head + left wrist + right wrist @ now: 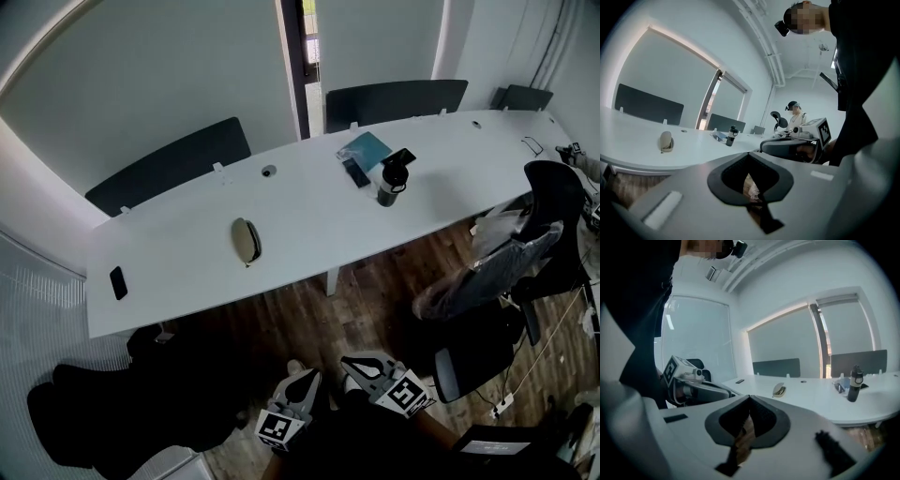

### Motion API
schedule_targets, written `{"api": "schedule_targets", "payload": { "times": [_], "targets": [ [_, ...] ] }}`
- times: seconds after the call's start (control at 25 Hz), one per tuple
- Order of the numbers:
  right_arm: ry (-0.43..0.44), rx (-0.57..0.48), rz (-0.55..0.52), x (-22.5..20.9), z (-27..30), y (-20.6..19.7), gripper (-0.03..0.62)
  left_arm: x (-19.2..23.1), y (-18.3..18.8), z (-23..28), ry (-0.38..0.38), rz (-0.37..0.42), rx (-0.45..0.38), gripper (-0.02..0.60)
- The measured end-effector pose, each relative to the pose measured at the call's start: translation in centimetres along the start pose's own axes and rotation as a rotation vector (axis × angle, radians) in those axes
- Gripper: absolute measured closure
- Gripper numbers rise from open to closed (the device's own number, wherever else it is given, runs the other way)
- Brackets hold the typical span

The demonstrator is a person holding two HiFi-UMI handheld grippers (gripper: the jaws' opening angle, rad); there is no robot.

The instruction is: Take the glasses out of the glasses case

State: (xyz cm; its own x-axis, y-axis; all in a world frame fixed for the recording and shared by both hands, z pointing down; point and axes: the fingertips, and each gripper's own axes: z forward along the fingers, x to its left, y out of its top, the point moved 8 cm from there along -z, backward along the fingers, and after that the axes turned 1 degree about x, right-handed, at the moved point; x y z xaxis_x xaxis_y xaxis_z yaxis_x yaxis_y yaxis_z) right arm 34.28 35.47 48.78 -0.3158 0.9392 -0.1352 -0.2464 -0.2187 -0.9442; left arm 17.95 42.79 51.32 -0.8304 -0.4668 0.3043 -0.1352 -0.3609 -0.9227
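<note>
The glasses case, a beige oval shell, lies on the long white table, left of its middle. It also shows small in the left gripper view as the case and in the right gripper view as the case, where its lid looks slightly ajar. No glasses can be made out. My left gripper and right gripper are held side by side over the wooden floor, well short of the table. Both are shut and hold nothing. In their own views the left gripper and right gripper point toward the table.
A black phone lies near the table's left end. A dark bottle, a teal notebook and another phone sit further right. Office chairs stand at right, dark seats at lower left. A person sits far off.
</note>
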Motion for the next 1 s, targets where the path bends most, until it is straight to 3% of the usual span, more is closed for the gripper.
{"api": "schedule_targets", "payload": {
  "times": [0.2, 0.52, 1.0],
  "targets": [
    [-0.030, -0.006, -0.016, -1.0, 3.7, 2.5, 0.585, 4.6, 1.5, 0.4, -0.044, 0.040, -0.014, 0.574],
    [-0.048, 0.018, -0.020, -1.4, 10.3, 4.7, 0.585, 11.4, 3.2, -1.4, -0.047, 0.017, -0.038, 0.574],
    [-0.026, 0.050, 0.011, -0.8, 19.6, 6.1, 0.585, 21.2, 3.3, -6.2, 0.017, -0.018, -0.053, 0.574]
  ]
}}
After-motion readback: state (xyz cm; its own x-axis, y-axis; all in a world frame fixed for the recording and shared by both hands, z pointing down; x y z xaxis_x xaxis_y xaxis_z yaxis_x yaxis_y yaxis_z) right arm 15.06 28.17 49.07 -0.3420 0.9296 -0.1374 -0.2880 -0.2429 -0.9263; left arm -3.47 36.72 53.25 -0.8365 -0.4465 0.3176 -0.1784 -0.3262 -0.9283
